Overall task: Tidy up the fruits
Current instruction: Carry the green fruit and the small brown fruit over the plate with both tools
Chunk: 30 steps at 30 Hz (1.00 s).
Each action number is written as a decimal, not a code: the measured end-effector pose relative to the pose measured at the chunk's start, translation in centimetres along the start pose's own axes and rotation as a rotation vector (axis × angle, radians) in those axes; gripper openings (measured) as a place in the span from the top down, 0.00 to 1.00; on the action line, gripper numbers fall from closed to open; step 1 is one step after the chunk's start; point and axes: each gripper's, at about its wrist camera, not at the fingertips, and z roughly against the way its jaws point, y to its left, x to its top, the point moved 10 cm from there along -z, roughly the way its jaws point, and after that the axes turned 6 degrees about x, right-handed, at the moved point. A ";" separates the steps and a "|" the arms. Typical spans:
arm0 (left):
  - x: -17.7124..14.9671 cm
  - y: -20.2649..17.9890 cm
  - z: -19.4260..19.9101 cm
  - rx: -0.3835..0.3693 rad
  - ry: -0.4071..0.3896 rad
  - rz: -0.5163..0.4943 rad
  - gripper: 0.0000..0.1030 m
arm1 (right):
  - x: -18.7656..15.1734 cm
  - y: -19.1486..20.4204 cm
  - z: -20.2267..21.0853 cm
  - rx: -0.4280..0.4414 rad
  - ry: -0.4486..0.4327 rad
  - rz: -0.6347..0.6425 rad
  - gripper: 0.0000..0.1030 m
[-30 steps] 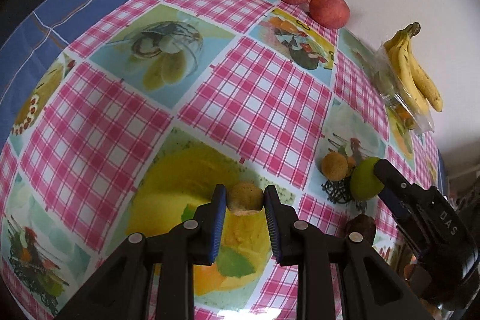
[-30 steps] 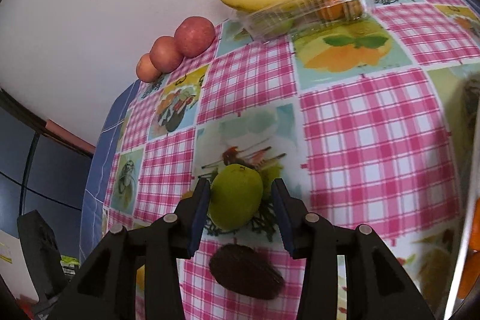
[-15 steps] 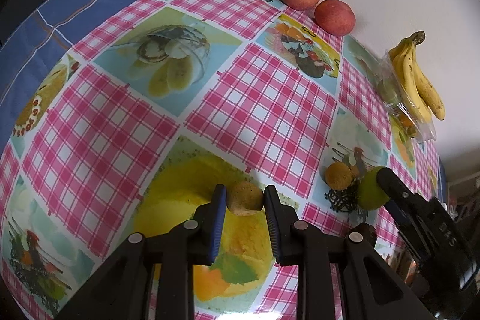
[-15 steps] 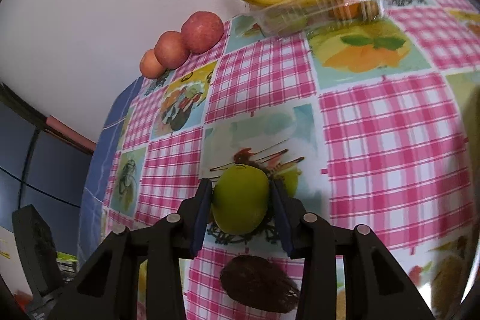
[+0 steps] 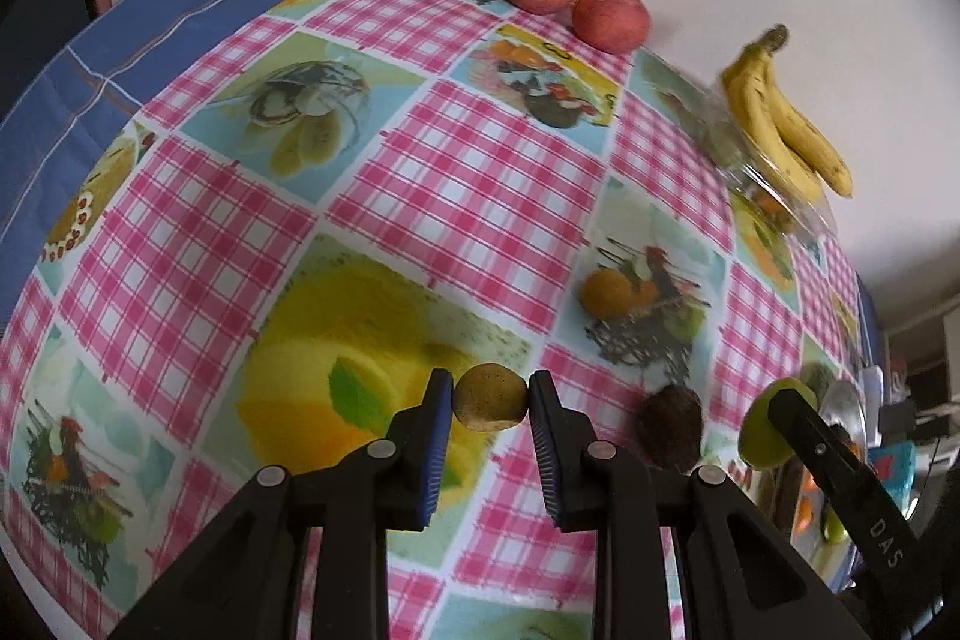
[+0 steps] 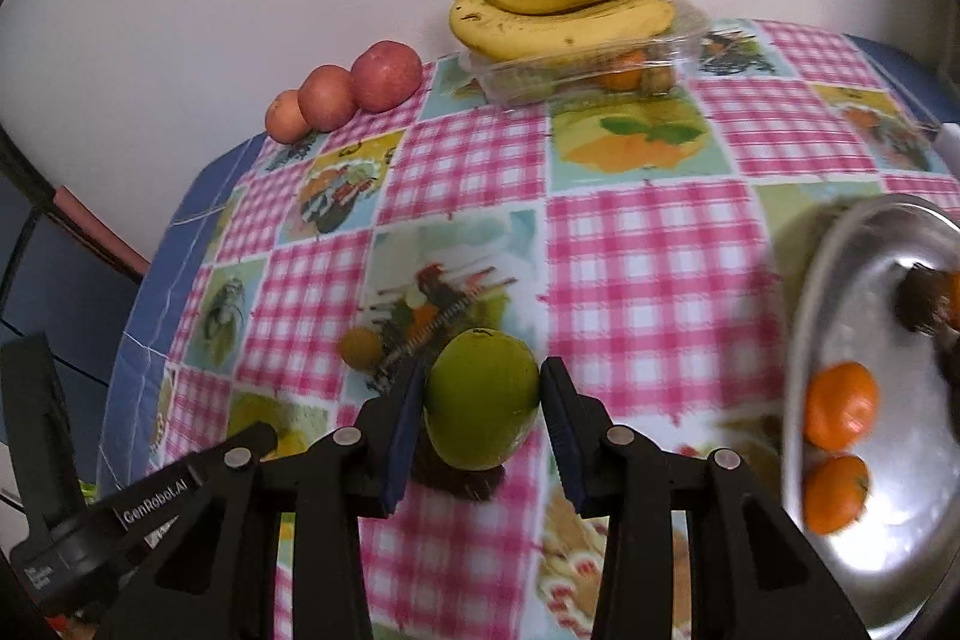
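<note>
The left tool (image 5: 491,400) pinches a small brown kiwi (image 5: 489,398), while the right tool (image 6: 482,409) grips a green fruit (image 6: 483,396).

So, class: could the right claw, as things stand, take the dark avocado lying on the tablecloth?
Probably not yet: the right claw is shut on the green fruit, which fills its jaws. The dark avocado lies uncovered on the tablecloth, otherwise unobstructed.
</note>
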 end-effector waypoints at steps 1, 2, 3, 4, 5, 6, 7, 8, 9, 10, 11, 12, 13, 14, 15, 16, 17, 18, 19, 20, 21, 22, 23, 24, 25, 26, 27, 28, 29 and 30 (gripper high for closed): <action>-0.2 -0.3 0.3 -0.001 -0.002 -0.010 0.73 | -0.2 -0.1 0.6 -0.015 -0.005 0.010 0.60; -0.4 -0.6 0.5 -0.003 -0.004 -0.018 0.73 | -0.2 -0.2 1.0 -0.025 -0.009 0.018 0.60; -0.6 -0.9 0.8 -0.005 -0.006 -0.027 0.73 | -0.4 -0.2 1.6 -0.036 -0.013 0.027 0.60; -0.8 -1.3 1.1 -0.006 -0.009 -0.038 0.73 | -0.6 -0.3 2.3 -0.047 -0.017 0.034 0.60; -0.9 -1.6 1.3 -0.007 -0.013 -0.048 0.73 | -0.8 -0.4 3.0 -0.059 -0.020 0.037 0.60; -1.0 -2.0 1.6 -0.006 -0.018 -0.058 0.73 | -1.0 -0.5 3.5 -0.070 -0.025 0.041 0.60; -1.1 -2.3 1.9 -0.007 -0.024 -0.069 0.73 | -1.2 -0.6 4.0 -0.080 -0.027 0.048 0.60; -1.3 -2.6 2.2 -0.009 -0.028 -0.075 0.73 | -1.4 -0.8 4.6 -0.097 -0.030 0.058 0.60; -1.4 -2.8 2.4 -0.013 -0.032 -0.079 0.73 | -1.6 -0.9 5.0 -0.111 -0.033 0.065 0.60; -1.5 -3.1 2.7 -0.016 -0.037 -0.086 0.73 | -1.7 -1.1 5.5 -0.122 -0.036 0.070 0.60; -1.5 -3.4 2.9 -0.014 -0.042 -0.095 0.73 | -1.9 -1.3 5.9 -0.131 -0.040 0.073 0.60; -1.6 -3.7 3.2 -0.007 -0.051 -0.111 0.73 | -2.0 -1.4 6.2 -0.139 -0.042 0.072 0.60; -1.7 -4.0 3.3 -0.005 -0.055 -0.118 0.73 | -2.1 -1.6 6.8 -0.148 -0.047 0.072 0.60; -1.8 -4.4 3.4 -0.007 -0.058 -0.126 0.73 | -2.1 -1.8 7.1 -0.152 -0.051 0.073 0.60; -1.9 -4.8 3.6 -0.011 -0.060 -0.134 0.73 | -2.2 -1.9 7.4 -0.158 -0.055 0.076 0.60; -2.1 -5.2 3.7 -0.013 -0.063 -0.143 0.73 | -2.2 -2.2 7.8 -0.169 -0.059 0.080 0.60; -2.3 -5.7 3.8 -0.014 -0.065 -0.154 0.73 | -2.2 -2.2 7.9 -0.176 -0.061 0.083 0.60; -2.4 -6.0 3.9 -0.015 -0.068 -0.164 0.73 | -2.1 -2.5 8.2 -0.186 -0.065 0.086 0.60; -2.5 -6.5 4.0 -0.015 -0.072 -0.178 0.73 | -2.1 -2.8 8.5 -0.196 -0.069 0.088 0.60; -2.8 -7.0 4.1 -0.015 -0.075 -0.192 0.73 | -2.1 -3.1 8.7 -0.200 -0.072 0.088 0.60; -3.0 -7.6 4.1 -0.015 -0.077 -0.206 0.73 | -2.0 -3.5 9.0 -0.206 -0.074 0.083 0.60; -3.3 -8.2 4.1 -0.016 -0.078 -0.222 0.73 | -2.0 -4.0 9.2 -0.211 -0.076 0.076 0.60; -3.6 -8.8 4.2 -0.019 -0.079 -0.234 0.73 | -2.0 -4.3 9.3 -0.214 -0.077 0.072 0.60; -3.9 -9.4 4.2 -0.024 -0.079 -0.248 0.73 | -2.0 -4.9 9.6 -0.219 -0.079 0.062 0.60; -4.2 -10.1 4.2 -0.029 -0.078 -0.265 0.73 | -1.9 -5.4 9.8 -0.223 -0.081 0.055 0.60; -4.6 -10.9 4.2 -0.033 -0.078 -0.284 0.73 | -1.8 -6.1 10.2 -0.229 -0.085 0.046 0.60; -5.1 -11.8 4.3 -0.037 -0.079 -0.310 0.73 | -1.8 -6.7 10.5 -0.237 -0.088 0.037 0.60; -5.4 -12.4 4.3 -0.038 -0.081 -0.329 0.73 | -1.7 -7.6 11.0 -0.253 -0.095 0.020 0.60; -5.9 -13.1 4.3 -0.038 -0.084 -0.353 0.73 | -1.7 -8.6 11.5 -0.270 -0.100 0.004 0.60; -6.3 -13.9 4.3 -0.037 -0.087 -0.380 0.73 | -1.7 -10.0 12.1 -0.294 -0.103 -0.025 0.60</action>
